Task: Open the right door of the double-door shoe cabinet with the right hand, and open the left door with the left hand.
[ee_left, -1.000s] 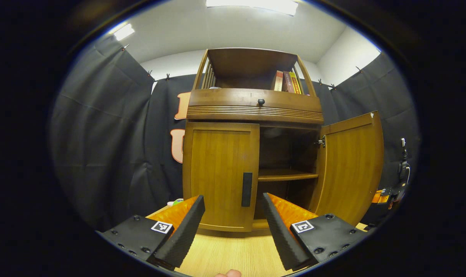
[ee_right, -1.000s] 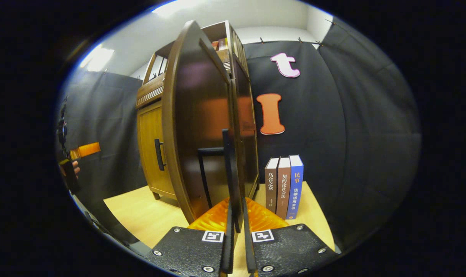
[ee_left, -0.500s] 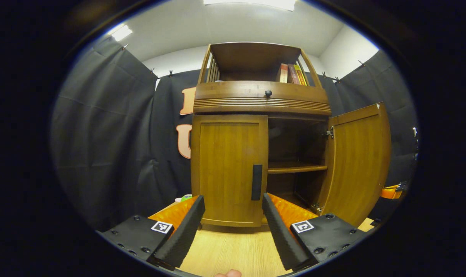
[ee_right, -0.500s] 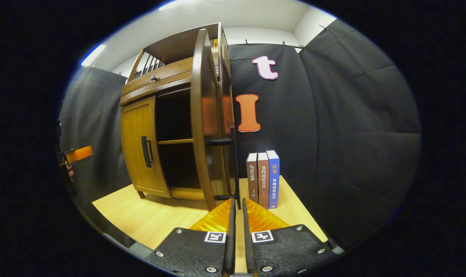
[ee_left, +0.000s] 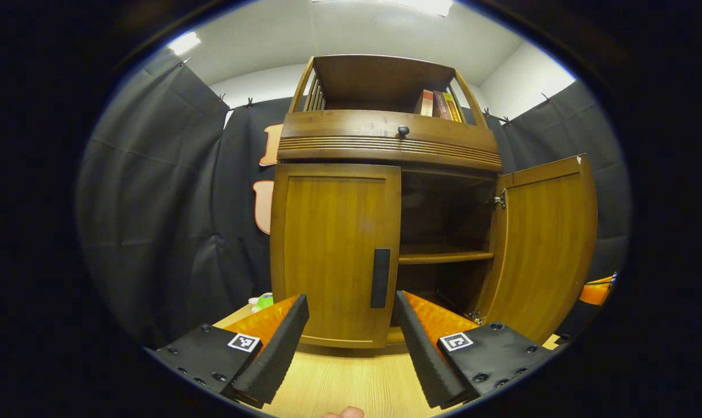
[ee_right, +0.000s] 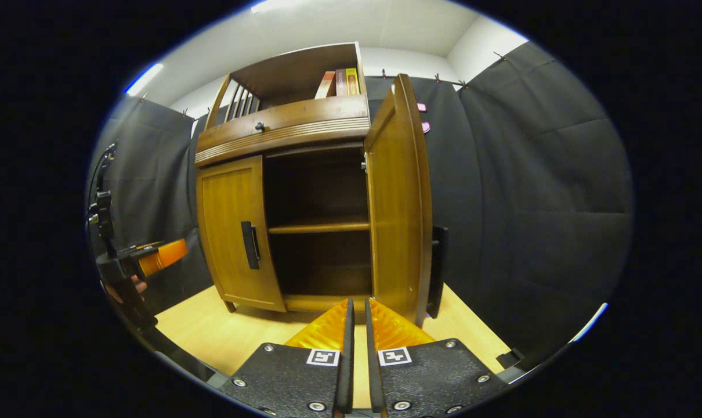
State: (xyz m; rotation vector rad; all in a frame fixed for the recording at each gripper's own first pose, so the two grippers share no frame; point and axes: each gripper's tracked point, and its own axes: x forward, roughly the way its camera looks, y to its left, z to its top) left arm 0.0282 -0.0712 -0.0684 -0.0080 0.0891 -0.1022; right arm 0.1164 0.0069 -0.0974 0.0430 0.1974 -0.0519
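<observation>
Shoe cabinet point(ee_left: 386, 148): stood upright on the table, at the far side, against the black cloth wall; a drawer front with a small round knob point(ee_left: 403, 130) ran across it above the two doors.
Table point(ee_left: 351, 380): light wood, bare in front of the cabinet.
Right door point(ee_left: 545, 244): swung wide open on its hinge, showing the dark inside and one shelf point(ee_left: 444, 255) halfway up.
Left door point(ee_left: 333, 255): shut flat against the cabinet front, its dark upright handle point(ee_left: 380, 277) near the inner edge.
Left claw point(ee_left: 351, 342): open, fingers spread wide and empty, hovering near the table in front of the left door, apart from the handle; in the right gripper view it showed at the far left point(ee_right: 162, 255) with a hand behind it.
Right claw point(ee_right: 357, 354): closed, fingers nearly together with a thin gap, gripping nothing, low over the table just in front of the open right door's lower edge.
Books point(ee_left: 438, 105): a few stood upright at the right end of the cabinet's top shelf.
Small green thing point(ee_left: 264, 301): lay on the table left of the cabinet, too small to tell what.
</observation>
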